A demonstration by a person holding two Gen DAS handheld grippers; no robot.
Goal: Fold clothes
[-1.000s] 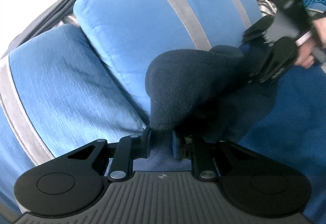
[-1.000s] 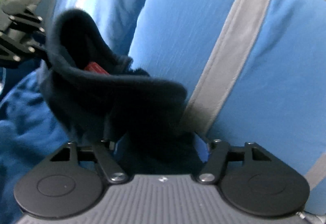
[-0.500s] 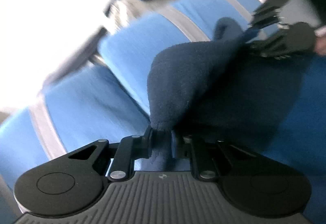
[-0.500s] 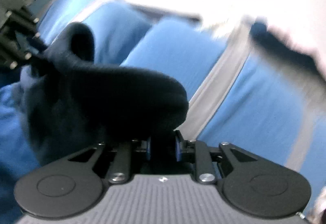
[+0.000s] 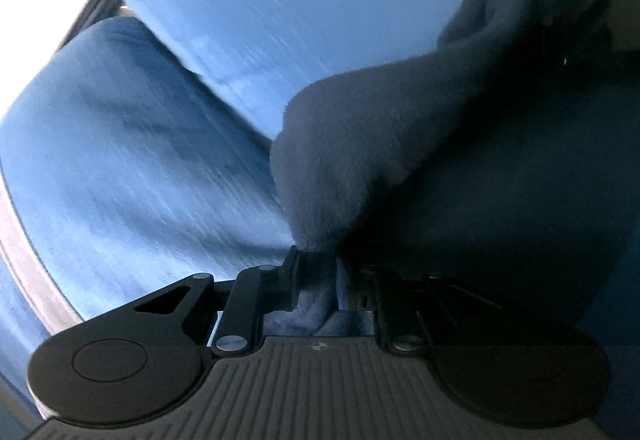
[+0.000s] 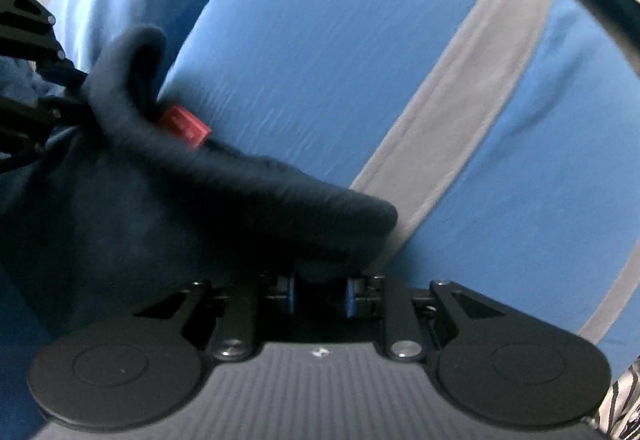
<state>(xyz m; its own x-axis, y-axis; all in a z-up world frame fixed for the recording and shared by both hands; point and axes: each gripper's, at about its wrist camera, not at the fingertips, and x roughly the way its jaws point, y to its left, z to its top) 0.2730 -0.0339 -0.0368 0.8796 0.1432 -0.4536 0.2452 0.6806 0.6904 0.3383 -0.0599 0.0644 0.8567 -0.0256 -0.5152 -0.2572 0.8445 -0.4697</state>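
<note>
Holding dark fleece garment (image 5: 360,159) stretched between two grippers, in front of blue cushions (image 5: 168,159) with grey stripes. Left gripper (image 5: 318,272): jaws pinching fleece edge, lower centre of frame. Right gripper (image 6: 320,290): jaws just eased apart slightly, fleece between them, apparently gripped. Red tag (image 6: 185,124) showing left of centre. Step: carrying top edge for fold. Next likely: lower both ends evenly, lay flat, then release.

right gripper (image 6: 320,290) jaws closed onto navy fleece (image 6: 248,199), now easing slightly, red tag (image 6: 185,126) showing
</note>
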